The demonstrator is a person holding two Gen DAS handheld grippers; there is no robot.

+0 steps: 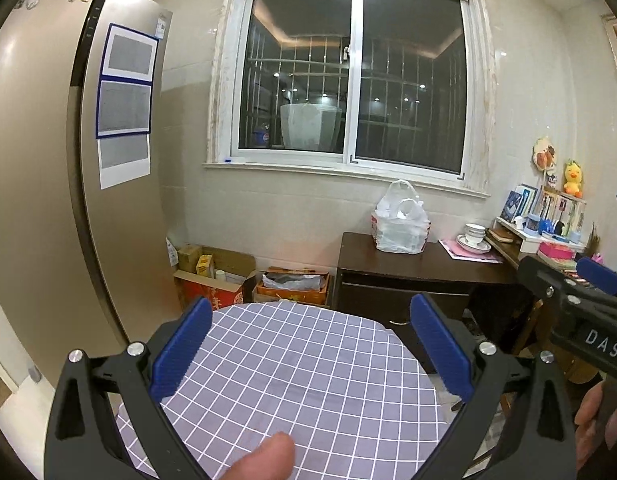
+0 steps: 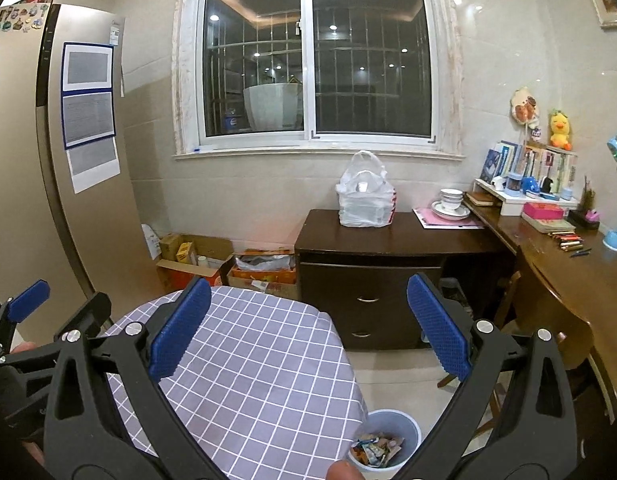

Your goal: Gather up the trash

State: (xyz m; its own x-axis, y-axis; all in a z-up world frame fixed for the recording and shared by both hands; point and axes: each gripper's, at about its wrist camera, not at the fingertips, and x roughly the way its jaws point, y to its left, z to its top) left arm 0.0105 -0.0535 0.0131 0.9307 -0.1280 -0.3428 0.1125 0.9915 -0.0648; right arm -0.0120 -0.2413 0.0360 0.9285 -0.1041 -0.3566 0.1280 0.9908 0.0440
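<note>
Gold-toned metal marks the refrigerator [image 1: 36, 184] at the far left, with printed sheets fixed to its side. Beyond it, a dark window [image 1: 354, 76] is set in the tiled back wall. Below the window stands a dark wooden cabinet [image 2: 372, 280] carrying a white plastic bag [image 2: 366, 196] on its top, with stacked bowls [image 2: 451, 202] toward its right edge. Nearest the cameras is the bench [image 2: 248, 360], covered in a grey cloth with a white grid; the visible surface carries no objects. Open cardboard boxes [image 2: 196, 258] sit on the floor between refrigerator and cabinet. The trash bin [image 2: 384, 444], pale blue, stands on the floor just beside the bench's near right edge and holds crumpled wrappers [image 2: 374, 450]. The left gripper [image 1: 312, 356] hangs above the bench, jaws spread wide, holding nothing. The right gripper [image 2: 308, 328] is likewise spread wide and empty, over the bench's right edge. A fingertip [image 1: 264, 456] shows at the lower frame edge.
</note>
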